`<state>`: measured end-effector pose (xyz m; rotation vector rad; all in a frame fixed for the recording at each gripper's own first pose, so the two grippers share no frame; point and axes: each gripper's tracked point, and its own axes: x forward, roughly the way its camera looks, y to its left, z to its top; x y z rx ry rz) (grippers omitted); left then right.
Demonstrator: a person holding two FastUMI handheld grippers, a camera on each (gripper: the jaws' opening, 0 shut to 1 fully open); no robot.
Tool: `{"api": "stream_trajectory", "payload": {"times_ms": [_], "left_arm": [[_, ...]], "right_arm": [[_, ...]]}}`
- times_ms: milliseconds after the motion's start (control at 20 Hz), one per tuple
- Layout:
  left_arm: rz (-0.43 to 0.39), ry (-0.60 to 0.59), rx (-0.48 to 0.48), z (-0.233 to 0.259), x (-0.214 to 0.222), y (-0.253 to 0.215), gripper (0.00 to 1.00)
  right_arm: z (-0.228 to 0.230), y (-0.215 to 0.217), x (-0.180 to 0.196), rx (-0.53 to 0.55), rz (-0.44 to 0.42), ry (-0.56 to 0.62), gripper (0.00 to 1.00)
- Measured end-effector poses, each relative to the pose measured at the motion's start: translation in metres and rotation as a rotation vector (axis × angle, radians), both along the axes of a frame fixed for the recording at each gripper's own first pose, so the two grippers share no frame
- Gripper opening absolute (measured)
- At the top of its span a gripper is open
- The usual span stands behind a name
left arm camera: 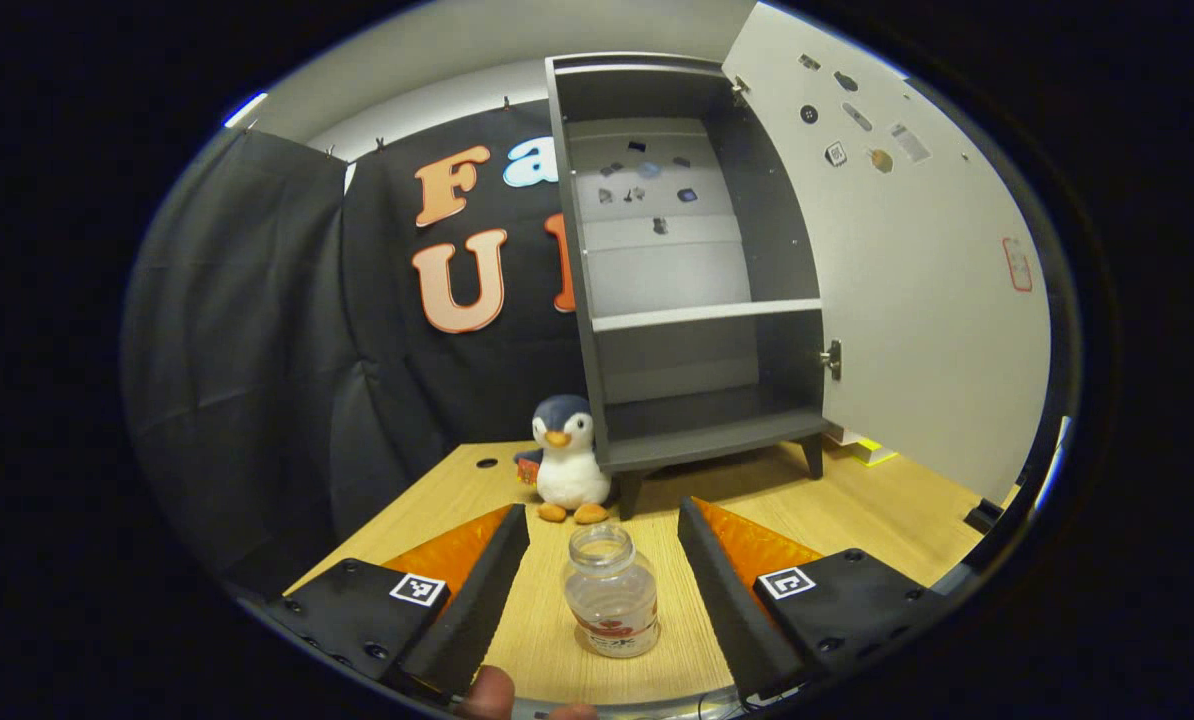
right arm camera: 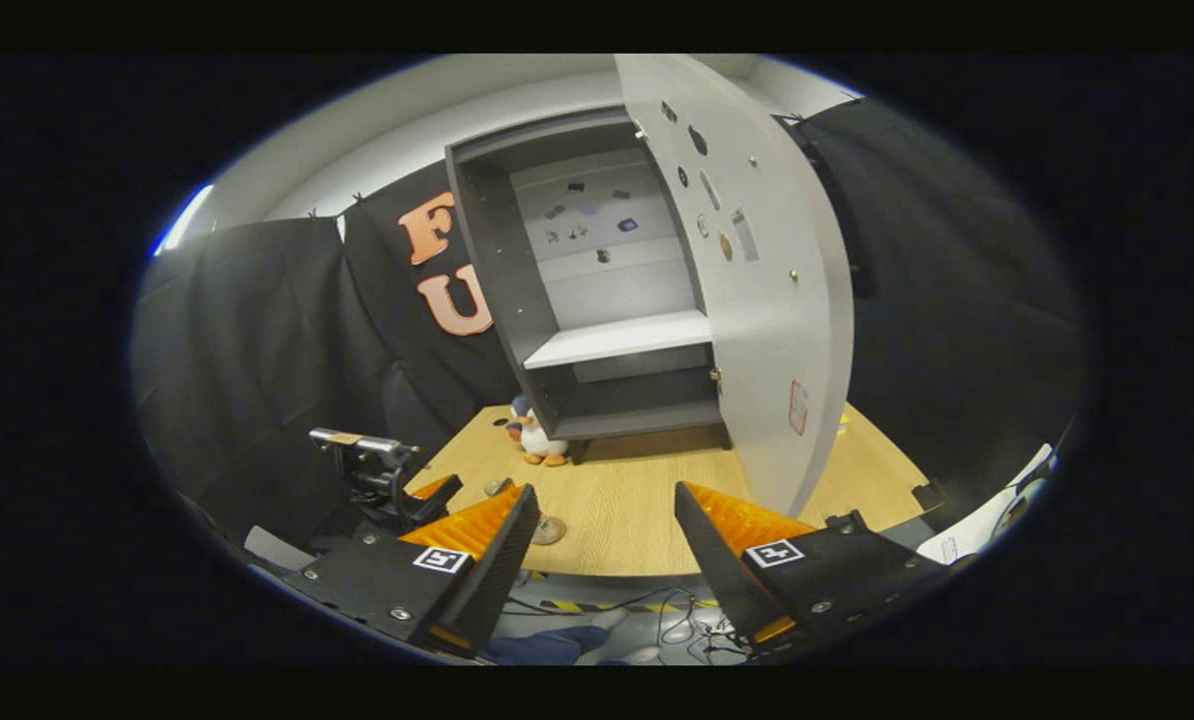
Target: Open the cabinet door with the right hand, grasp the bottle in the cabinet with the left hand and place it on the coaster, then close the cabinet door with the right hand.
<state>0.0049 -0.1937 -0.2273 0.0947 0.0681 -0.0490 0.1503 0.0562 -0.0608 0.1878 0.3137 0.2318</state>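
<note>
A small clear bottle (left arm camera: 612, 592) without a cap and with a red label stands upright on the wooden table (left arm camera: 857, 510), between the fingers of my left gripper (left arm camera: 602, 510). That gripper is open and touches nothing. What lies under the bottle I cannot make out. The grey cabinet (left arm camera: 692, 300) stands behind with its white door (left arm camera: 917, 270) swung wide to the right and its shelves bare. My right gripper (right arm camera: 605, 492) is open and empty, short of the table's front edge, just left of the door (right arm camera: 767, 300). The left gripper (right arm camera: 382, 478) shows at the lower left.
A penguin plush (left arm camera: 567, 458) sits by the cabinet's left leg. Something yellow (left arm camera: 872, 450) lies behind the door's foot. A round pale thing (right arm camera: 549, 530) sits on the table (right arm camera: 637, 510), half hidden by my right gripper's finger. Cables (right arm camera: 657, 615) run over the floor.
</note>
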Motion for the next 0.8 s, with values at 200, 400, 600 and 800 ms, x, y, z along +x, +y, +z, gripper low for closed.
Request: {"api": "stream_trajectory", "payload": {"times_ms": [200,400,600,800], "left_arm": [[-0.05,-0.097,-0.024,0.071,-0.018,-0.013,0.94],[-0.075,-0.13,-0.026,0.118,-0.029,-0.018,0.97],[-0.077,-0.119,-0.057,0.14,-0.036,-0.012,0.98],[-0.085,-0.107,-0.049,0.147,-0.039,-0.008,0.97]], "right_arm": [[0.024,-0.013,0.017,-0.017,-0.031,-0.108,0.85],[0.045,-0.03,0.031,-0.052,-0.072,-0.188,0.85],[0.068,-0.063,0.038,-0.087,-0.153,-0.262,0.86],[0.081,-0.098,0.051,-0.08,-0.253,-0.308,0.85]]}}
